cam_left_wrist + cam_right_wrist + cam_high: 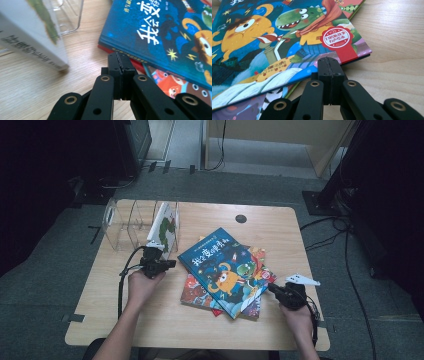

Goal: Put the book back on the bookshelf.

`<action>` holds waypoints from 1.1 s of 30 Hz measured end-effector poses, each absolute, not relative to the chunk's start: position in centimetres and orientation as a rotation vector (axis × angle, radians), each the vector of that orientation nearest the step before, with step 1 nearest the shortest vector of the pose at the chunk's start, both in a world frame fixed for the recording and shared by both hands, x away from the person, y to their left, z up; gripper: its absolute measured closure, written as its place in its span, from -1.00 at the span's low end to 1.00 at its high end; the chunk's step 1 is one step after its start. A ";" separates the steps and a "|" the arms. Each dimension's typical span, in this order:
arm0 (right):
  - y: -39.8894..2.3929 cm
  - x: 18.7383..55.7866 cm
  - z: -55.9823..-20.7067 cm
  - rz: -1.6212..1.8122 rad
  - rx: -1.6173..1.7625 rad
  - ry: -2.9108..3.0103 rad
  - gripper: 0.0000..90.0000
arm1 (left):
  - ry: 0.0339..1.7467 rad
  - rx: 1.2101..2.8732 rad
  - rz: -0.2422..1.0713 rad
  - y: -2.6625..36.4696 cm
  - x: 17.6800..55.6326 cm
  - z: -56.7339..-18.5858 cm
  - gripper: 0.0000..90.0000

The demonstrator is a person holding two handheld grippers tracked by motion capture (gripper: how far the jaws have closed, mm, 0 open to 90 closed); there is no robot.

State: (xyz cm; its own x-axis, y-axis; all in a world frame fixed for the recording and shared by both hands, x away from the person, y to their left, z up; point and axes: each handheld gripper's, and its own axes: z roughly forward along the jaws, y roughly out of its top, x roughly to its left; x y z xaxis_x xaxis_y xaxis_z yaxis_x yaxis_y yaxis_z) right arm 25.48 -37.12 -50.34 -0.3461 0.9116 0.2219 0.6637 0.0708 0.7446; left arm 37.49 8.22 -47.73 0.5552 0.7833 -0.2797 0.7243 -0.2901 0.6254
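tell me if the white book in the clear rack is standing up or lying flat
Standing, though tilted: the white book sits on edge in the clear rack, leaning to one side, unlike the blue book lying flat on the stack.

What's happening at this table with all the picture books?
A person sits at a wooden table with a hand-held gripper in each hand. A stack of picture books lies in the middle, a blue book on top. One white book already stands in a clear rack at the back left. The left gripper and the right gripper are both shut on nothing, pointing at opposite edges of the blue book, likely about to move it.
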 end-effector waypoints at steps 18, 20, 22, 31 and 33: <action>-37.4 28.5 -50.1 1.127 1.592 2.056 1.00 | 1.256 2.053 0.157 9.4 37.5 -48.0 1.00; -37.4 28.8 -50.1 1.125 1.578 2.061 1.00 | 1.259 2.050 0.158 9.3 37.6 -48.0 1.00; -37.4 29.1 -50.0 1.120 1.577 2.065 1.00 | 1.258 2.053 0.165 9.3 37.6 -48.0 1.00; -37.3 29.8 -50.1 1.134 1.574 2.062 1.00 | 1.259 2.050 0.216 8.8 38.0 -48.1 1.00; -37.3 29.9 -50.1 1.129 1.573 2.064 1.00 | 1.250 2.061 0.237 8.5 38.0 -48.2 1.00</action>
State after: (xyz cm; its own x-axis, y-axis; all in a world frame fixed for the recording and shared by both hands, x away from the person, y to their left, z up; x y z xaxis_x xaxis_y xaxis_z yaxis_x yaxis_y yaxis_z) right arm 29.87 -37.32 -50.12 -0.3489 0.9135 0.2093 0.6689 0.0863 0.7383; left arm 38.05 8.49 -48.25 0.5165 0.8340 -0.1942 0.7050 -0.2854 0.6493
